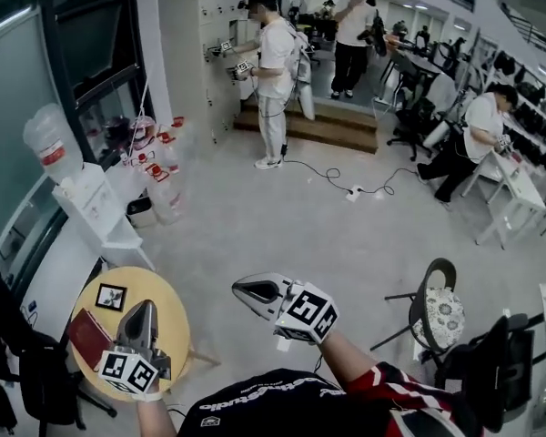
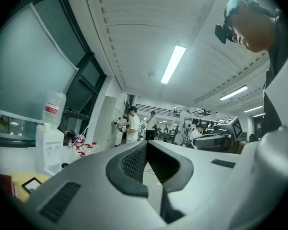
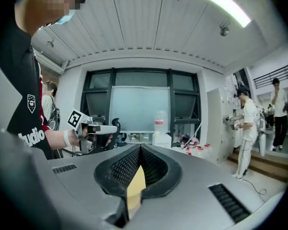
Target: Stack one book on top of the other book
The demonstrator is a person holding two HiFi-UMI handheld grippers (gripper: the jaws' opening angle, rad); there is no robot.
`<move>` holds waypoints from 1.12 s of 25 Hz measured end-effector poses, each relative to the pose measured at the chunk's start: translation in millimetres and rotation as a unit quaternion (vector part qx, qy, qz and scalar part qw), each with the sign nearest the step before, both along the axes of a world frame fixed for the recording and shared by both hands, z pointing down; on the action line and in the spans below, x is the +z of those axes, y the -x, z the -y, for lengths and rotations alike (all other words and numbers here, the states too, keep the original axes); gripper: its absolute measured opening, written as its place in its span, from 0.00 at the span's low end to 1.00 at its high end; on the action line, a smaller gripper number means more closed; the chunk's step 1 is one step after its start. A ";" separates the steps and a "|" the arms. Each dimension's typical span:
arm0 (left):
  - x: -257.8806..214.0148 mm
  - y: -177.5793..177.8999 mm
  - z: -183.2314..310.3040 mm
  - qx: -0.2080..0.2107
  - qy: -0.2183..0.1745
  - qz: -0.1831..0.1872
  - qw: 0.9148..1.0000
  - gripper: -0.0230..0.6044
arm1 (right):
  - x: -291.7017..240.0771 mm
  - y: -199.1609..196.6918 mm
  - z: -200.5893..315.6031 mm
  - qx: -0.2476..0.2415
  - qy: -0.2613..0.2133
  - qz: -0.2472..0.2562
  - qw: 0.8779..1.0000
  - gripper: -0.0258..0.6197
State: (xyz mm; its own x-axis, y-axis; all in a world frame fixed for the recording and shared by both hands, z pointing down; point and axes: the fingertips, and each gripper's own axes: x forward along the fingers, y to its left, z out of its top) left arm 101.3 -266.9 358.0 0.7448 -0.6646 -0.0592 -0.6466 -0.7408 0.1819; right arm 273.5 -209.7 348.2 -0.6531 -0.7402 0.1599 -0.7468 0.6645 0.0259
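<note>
Books first: a dark red book (image 1: pixel 89 337) lies flat on the round table (image 1: pixel 164 291), near its left edge. Its cover is plain and matte, a rectangle with sharp corners, set at a slant to the table's rim. Just beside it, toward the far side of the table, lies a black-bordered square (image 1: pixel 111 296). It is thin and flat with a white middle, and the two do not touch. Whether this square is the second book I cannot tell. The table top is a smooth yellow disc, like light wood.

The left gripper (image 1: pixel 146 306) hangs over the table, close to the red book. Its jaws are pressed together with nothing between them – in the left gripper view the dark ribbed pads (image 2: pixel 134 162) meet along one line. The right gripper (image 1: pixel 237 287) is off the table, over the grey floor, and its jaws are also closed and empty. Both grippers have smooth grey plastic shells, and each carries a white cube with black square markers. In the right gripper view a pale yellow wedge shows through the slit under the pads – what it is I cannot say.
</note>
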 end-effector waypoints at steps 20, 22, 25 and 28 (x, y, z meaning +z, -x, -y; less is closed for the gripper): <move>13.3 -116.5 9.2 0.060 0.010 0.042 0.997 0.06 | -8.4 -88.5 -18.5 0.023 -0.020 0.038 0.999 0.08; 17.9 -82.3 16.2 0.040 0.017 0.042 0.998 0.06 | -9.2 -59.9 -8.0 0.004 -0.018 0.047 0.999 0.08; 19.7 -16.8 25.5 -0.005 0.030 0.034 0.999 0.06 | -6.3 -3.7 0.9 -0.036 -0.007 0.042 0.998 0.08; 29.2 60.6 32.7 -0.058 0.037 0.034 0.997 0.07 | -3.3 55.7 5.8 -0.077 -0.002 0.022 0.997 0.08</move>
